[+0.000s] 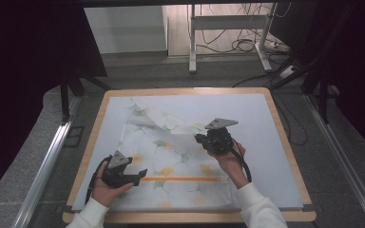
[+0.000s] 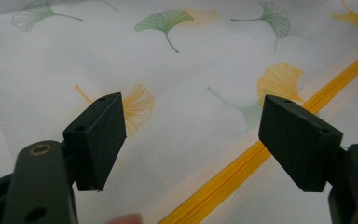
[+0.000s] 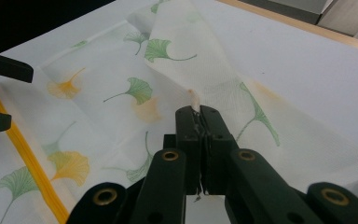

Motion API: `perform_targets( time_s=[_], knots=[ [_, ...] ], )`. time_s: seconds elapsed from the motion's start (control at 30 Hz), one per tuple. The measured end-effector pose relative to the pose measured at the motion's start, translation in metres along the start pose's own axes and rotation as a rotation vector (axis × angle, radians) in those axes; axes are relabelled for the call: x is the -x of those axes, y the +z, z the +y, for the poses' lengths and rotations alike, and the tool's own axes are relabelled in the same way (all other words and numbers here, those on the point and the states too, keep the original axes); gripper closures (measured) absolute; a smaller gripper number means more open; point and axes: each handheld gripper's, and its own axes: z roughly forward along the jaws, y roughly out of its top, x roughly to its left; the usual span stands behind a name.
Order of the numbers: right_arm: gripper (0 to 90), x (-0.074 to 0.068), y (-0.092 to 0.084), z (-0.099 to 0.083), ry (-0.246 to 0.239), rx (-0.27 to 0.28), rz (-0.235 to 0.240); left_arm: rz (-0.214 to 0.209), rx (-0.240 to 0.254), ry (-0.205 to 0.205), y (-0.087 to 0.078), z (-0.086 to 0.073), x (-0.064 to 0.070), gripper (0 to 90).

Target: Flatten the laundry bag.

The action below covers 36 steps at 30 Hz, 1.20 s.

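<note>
Right gripper (image 3: 199, 114) clamped on a fold of the bag (image 3: 121, 121), lifted; left gripper (image 2: 191, 140) gaping wide above the zip (image 2: 261, 154), gripping nothing; pinched edge mostly hidden between jaws

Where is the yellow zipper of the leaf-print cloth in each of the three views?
High view: the yellow zipper lies level near the cloth's near edge, just right of the left claw.
Left gripper view: it runs diagonally from bottom centre to the right edge.
Right gripper view: at the lower left.
Shared landmark: the zipper's yellow line.
</note>
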Motion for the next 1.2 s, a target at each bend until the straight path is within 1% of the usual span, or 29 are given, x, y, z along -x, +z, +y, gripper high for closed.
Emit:
perform_targets(
  time_s=[0.23, 0.57, 0.77, 1.0, 1.2],
  knots=[
    [86.6, 0.005, -0.002, 0.000, 0.010, 0.008, -0.009, 0.000, -0.001, 0.001, 0.000, 0.000, 0.000, 22.9],
    [86.6, 0.008, -0.003, -0.001, 0.017, 0.013, -0.019, -0.003, -0.006, 0.005, 0.000, 0.000, 0.000, 23.0],
    [86.6, 0.011, -0.005, -0.001, 0.021, 0.018, -0.024, 0.003, -0.008, 0.001, 0.001, 0.000, 0.000, 23.0],
    [86.6, 0.014, -0.005, -0.001, 0.032, 0.020, -0.029, -0.001, -0.001, 0.008, -0.001, 0.000, 0.001, 23.0],
    [86.6, 0.017, -0.005, -0.001, 0.033, 0.025, -0.037, -0.004, -0.007, 0.010, 0.001, 0.000, 0.000, 23.0]
  ],
)
